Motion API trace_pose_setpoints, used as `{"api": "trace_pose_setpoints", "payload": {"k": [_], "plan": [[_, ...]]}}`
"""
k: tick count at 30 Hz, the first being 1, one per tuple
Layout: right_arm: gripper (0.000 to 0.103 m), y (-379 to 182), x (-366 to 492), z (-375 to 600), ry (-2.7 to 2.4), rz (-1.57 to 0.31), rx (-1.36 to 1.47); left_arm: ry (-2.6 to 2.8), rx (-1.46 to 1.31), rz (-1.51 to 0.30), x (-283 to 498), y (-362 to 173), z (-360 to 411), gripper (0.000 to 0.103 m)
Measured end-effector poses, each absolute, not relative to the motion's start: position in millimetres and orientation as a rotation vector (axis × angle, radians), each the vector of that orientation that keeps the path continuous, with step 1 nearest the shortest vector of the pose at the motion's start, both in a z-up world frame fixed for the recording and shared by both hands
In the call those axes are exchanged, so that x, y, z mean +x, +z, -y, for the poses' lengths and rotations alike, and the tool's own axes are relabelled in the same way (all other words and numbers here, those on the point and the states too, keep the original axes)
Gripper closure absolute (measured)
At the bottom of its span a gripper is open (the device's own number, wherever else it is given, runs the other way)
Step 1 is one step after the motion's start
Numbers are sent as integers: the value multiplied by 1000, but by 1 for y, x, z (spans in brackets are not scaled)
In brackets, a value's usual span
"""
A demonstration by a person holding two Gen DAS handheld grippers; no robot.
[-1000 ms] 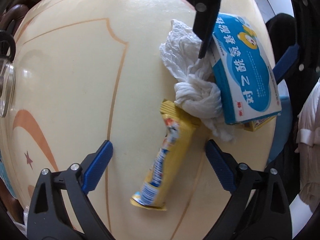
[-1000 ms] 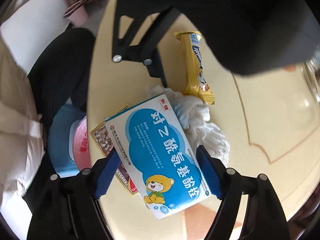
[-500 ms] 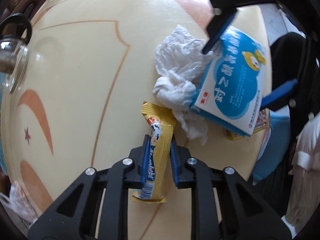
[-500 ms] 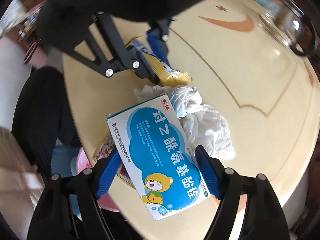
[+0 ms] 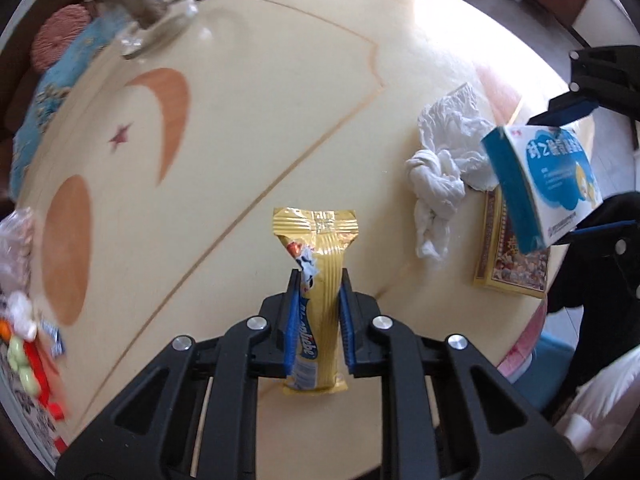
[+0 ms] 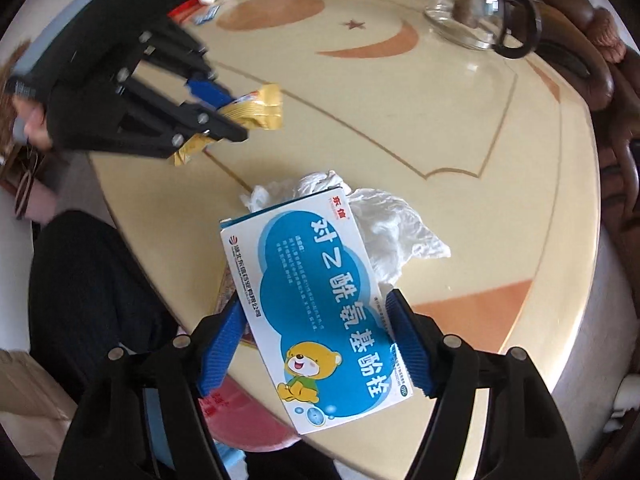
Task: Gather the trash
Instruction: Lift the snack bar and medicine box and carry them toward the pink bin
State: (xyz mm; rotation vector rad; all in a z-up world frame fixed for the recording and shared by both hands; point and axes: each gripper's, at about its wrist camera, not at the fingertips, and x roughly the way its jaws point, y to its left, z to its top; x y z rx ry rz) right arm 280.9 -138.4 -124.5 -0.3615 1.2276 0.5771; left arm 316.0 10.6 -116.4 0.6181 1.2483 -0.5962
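Though crinkled and glossy, held straight: yellow wrapper [image 5: 320, 280], a long foil sleeve with a crimped, ridged end seal and blue print along one side. Pinched at mid-length by the left gripper [image 5: 319, 280], blue ribbed pads drawn tight against both long edges, nothing but foil between them. Lifted clear of the table [image 5: 280, 120], sealed end pointing away from the camera, lower end poking out behind the pads.

Off to the right, gripped too: blue-and-white box [image 6: 320, 312], smooth printed cardboard, flat and rectangular, with a cartoon bear and white cloud shapes on its face. Straddled by the right gripper [image 6: 316, 304], jaws closing, one ribbed pad against each long side. Tilted, one end raised, over a flatter yellow box [image 5: 508, 272] with a patterned lid at the table's edge.

Just beside both boxes, loose on the tabletop: crumpled white tissue [image 5: 440, 160], soft, twisted into a knot at one end, fanned and creased at the other.

Underneath, glossy cream surface, rounded, inlaid with thin tan lines, orange crescents and a small red star. At the far side, a clear glass pot [image 6: 476, 16] with a black handle.

Both tools aimed steeply downward. Wrapped round the left tool's black body, a hand [image 6: 36, 128], partly blurred.
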Motion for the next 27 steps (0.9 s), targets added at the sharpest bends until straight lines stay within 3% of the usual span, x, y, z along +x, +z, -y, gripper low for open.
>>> {"api": "trace_pose_setpoints", "payload": {"k": [15, 27], "plan": [[35, -39, 239, 157, 384, -1062, -280, -502, 375, -1178, 256, -52, -33, 85], [35, -8, 167, 140, 401, -986, -288, -474, 355, -1102, 203, -33, -27, 85]]}}
